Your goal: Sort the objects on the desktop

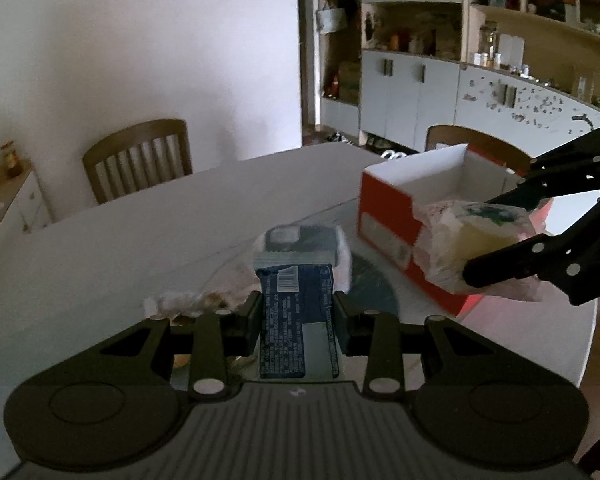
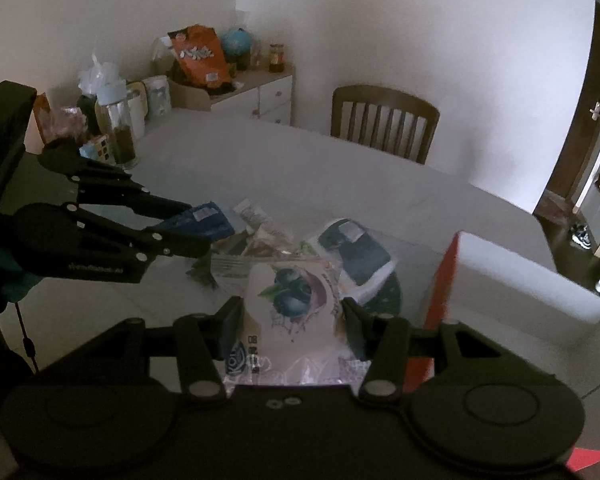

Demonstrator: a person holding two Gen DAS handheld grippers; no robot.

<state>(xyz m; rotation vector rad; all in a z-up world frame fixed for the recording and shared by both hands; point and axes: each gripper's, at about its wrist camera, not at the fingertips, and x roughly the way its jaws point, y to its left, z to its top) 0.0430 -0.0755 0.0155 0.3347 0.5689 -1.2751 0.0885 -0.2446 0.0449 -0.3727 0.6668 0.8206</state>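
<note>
left tongs (image 1: 296,312) clamped on blue packet (image 1: 296,320) | right tongs (image 2: 294,320) clamped on blueberry pouch (image 2: 292,312)

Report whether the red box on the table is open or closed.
Open. The red box has no lid over it; its white inner walls show from above, and nothing visible lies inside.

Both views are dim and grainy, with a grey cast. Soft daylight falls on the white wall (image 1: 140,40) toward eleven o'clock, and the counter (image 1: 120,240) shows only faint shadows. Fisheye bending curves the shelves (image 1: 540,20) at two o'clock, and dark corners frame each view. The red box (image 1: 384,216) glows slightly. Near objects look soft and smeared.
</note>
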